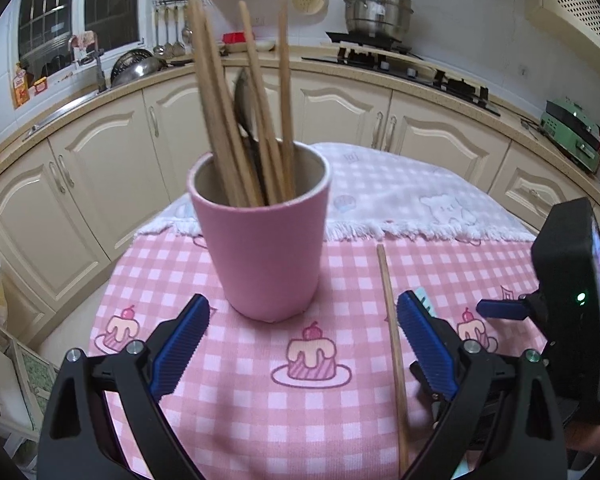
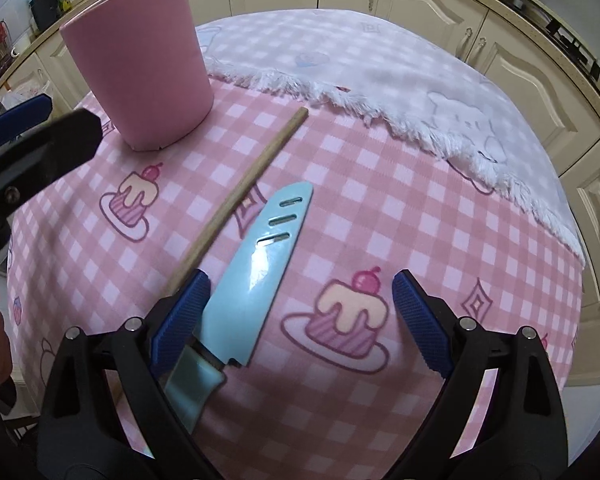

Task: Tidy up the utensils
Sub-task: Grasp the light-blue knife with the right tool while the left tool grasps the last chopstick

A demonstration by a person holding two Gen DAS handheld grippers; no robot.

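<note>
I am hovering both grippers low over the desk (image 2: pixel 380 200), which is covered in a pink checked cloth. The left gripper (image 1: pixel 300 344) has its jaws spread wide and holding nothing, facing the pink cup (image 1: pixel 260 236) that stands upright just ahead of it. The cup is already carrying several wooden chopsticks (image 1: pixel 220 112) and what looks like a dark spoon behind them.

The right gripper (image 2: pixel 300 320) also has its jaws spread wide and empty. 2 things are lying loose on the cloth: 1 wooden chopstick (image 2: pixel 240 196), running from near the cup's base back toward my left finger, and a light blue knife (image 2: pixel 256 264) in its sheath just beside it, its handle passing under the left finger.

I am judging the step in hand to be picking up 1 of these with the right gripper. To do it well, I am thinking of shifting left so the piece sits midway between the fingers, not under 1 of them. The chopstick and knife are lying close together, so I am wanting to close on only 1. A grip near the middle should stop it from swinging. The chopstick is thin and flat on soft cloth, so I expect I need to go low before closing. The left gripper could steady the cup, since it looks top-heavy.
</note>
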